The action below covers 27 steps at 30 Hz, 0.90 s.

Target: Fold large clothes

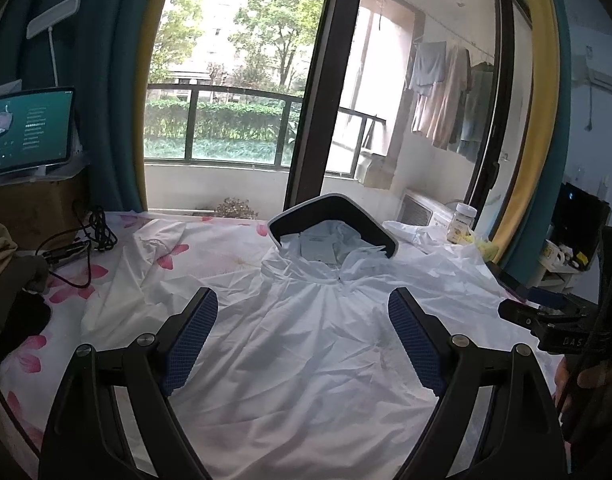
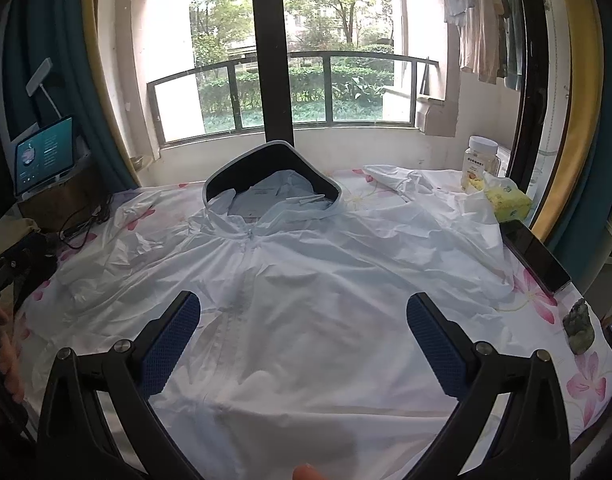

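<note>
a white hooded jacket point(image 1: 306, 340) lies spread face up over a floral sheet point(image 1: 178, 256), filling the centre and lower half of both views, its zip running down the middle and its fabric wrinkled; its hood point(image 2: 272, 184), with a dark stiff brim edged in white, stands open at the centre of the frame, just below the window; one sleeve point(image 2: 417, 188) stretches toward the upper right of the right wrist view, the other sleeve point(image 1: 154, 240) bunches at the centre left of the left wrist view; the left gripper point(image 1: 304, 336) sits at the bottom of its frame with both blue-padded fingers point(image 1: 194, 336) spread wide apart above the chest of the jacket, nothing between them; the right gripper point(image 2: 304, 340) is likewise spread wide at the bottom of its frame, over the jacket's front, grasping nothing; whether either touches the cloth i cannot tell; a fingertip point(image 2: 306, 472) shows at the bottom edge of the right wrist view; a tablet point(image 1: 26, 128) with a lit screen stands at the left edge, with black cables point(image 1: 86, 236) on the sheet below it; a jar with a white lid point(image 2: 479, 164) stands at the upper right beside a yellow tissue pack point(image 2: 509, 204); a dark phone point(image 2: 537, 256) lies at the right edge on the sheet, and a greenish stone point(image 2: 579, 326) sits below it; clothes point(image 1: 445, 92) hang on the balcony at the upper right.
</note>
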Tool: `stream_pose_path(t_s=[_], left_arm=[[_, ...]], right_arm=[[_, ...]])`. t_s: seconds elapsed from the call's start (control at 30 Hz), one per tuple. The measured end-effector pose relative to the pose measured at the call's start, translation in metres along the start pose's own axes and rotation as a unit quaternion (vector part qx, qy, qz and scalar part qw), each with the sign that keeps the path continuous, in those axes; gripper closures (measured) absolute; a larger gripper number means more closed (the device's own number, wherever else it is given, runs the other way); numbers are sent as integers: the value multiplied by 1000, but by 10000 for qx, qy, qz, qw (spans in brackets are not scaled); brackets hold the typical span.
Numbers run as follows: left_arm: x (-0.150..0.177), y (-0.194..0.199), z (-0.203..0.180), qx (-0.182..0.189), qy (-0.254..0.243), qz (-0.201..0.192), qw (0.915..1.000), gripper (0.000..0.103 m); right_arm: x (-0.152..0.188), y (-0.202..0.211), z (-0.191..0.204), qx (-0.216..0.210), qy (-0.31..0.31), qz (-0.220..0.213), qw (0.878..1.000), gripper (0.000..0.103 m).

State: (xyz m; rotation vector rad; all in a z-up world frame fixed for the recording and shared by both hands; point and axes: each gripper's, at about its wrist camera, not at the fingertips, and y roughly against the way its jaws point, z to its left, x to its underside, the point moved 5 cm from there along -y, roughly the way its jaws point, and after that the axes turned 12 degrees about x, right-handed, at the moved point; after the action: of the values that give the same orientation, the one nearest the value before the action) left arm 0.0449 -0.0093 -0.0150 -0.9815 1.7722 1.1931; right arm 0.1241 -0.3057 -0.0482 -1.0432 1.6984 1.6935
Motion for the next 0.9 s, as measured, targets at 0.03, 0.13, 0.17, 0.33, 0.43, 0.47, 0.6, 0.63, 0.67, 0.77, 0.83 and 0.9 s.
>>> stream_pose_path(t_s=[0.03, 0.13, 0.17, 0.33, 0.43, 0.47, 0.6, 0.63, 0.67, 0.77, 0.83, 0.9], left_arm=[[0, 0, 0, -9, 3, -7, 10000, 13], [0, 0, 2, -24, 29, -12, 10000, 13], [0, 0, 2, -25, 32, -9, 10000, 13], [0, -1, 2, 0, 28, -22, 10000, 13], [-1, 0, 2, 17, 40, -28, 10000, 13], [-1, 0, 2, 12, 37, -27, 10000, 13], [-1, 0, 2, 16, 44, -27, 10000, 13], [-1, 0, 3, 14, 56, -28, 10000, 13], [-1, -1, 2, 7, 56, -24, 10000, 13], [-2, -1, 4, -21, 94, -20, 10000, 13], [-3, -2, 5, -27, 101, -22, 9999, 13], [-4, -2, 5, -43, 98, -21, 9999, 13]], right_arm=[[0, -1, 0, 3, 0, 0, 10000, 1], [0, 0, 0, 1, 5, -4, 10000, 1], [-1, -1, 0, 6, 12, -9, 10000, 1], [0, -1, -1, 10, 11, -19, 10000, 1], [0, -1, -1, 10, 6, -23, 10000, 1], [0, -1, -1, 9, 6, -25, 10000, 1], [-1, -1, -2, 13, 4, -23, 10000, 1], [-2, -2, -2, 16, 7, -20, 10000, 1], [-1, -2, -2, 14, 5, -18, 10000, 1], [-2, -2, -3, 17, 10, -20, 10000, 1], [-2, -3, -3, 17, 11, -21, 10000, 1], [-3, -3, -3, 16, 7, -19, 10000, 1]])
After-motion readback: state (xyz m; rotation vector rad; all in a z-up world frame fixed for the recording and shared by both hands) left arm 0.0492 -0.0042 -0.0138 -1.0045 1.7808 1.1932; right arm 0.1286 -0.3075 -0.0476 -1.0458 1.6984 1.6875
